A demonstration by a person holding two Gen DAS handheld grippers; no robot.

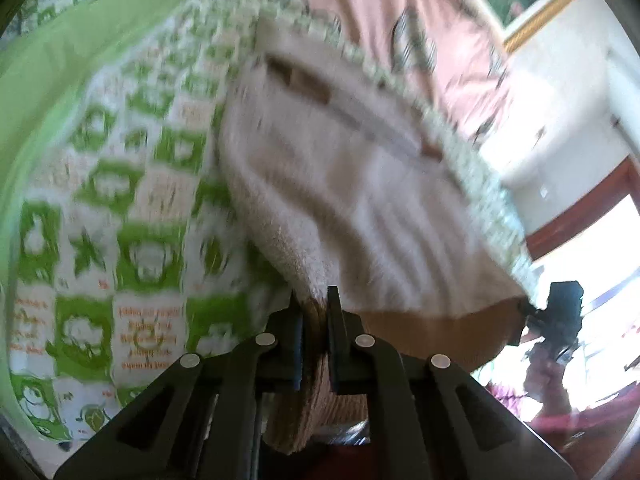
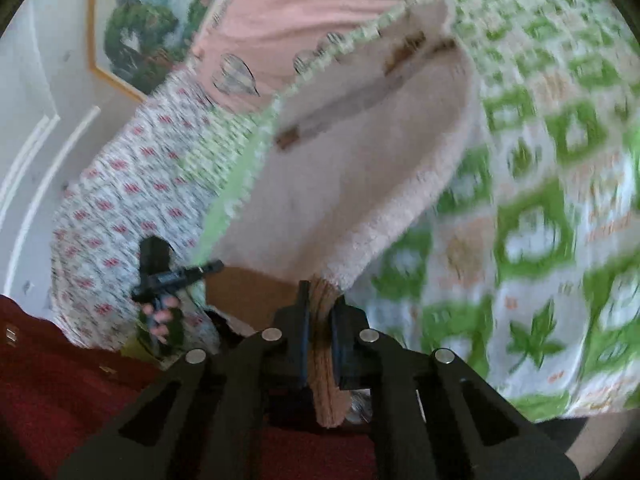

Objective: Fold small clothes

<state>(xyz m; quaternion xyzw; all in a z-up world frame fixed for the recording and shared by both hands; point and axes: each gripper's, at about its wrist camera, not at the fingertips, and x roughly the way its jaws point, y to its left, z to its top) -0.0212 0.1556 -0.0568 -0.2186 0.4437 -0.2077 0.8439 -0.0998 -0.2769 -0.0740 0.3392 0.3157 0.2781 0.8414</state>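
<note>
A small beige fleece garment (image 1: 344, 184) hangs stretched in the air between my two grippers, blurred by motion. My left gripper (image 1: 315, 304) is shut on its ribbed beige hem (image 1: 320, 392), which runs back between the fingers. My right gripper (image 2: 321, 300) is shut on the ribbed hem at the other corner (image 2: 326, 376). The garment also fills the middle of the right wrist view (image 2: 360, 168). The other gripper shows small in each view: the right one at the far right of the left wrist view (image 1: 560, 312), the left one at the left of the right wrist view (image 2: 168, 276).
A green and white patterned quilt (image 1: 120, 200) covers the surface below and also fills the right of the right wrist view (image 2: 540, 200). A pink cloth with balloon prints (image 2: 280, 20) lies beyond. A white cloth with red marks (image 2: 132, 184) and a dark red carpet (image 2: 60, 380) are at the left.
</note>
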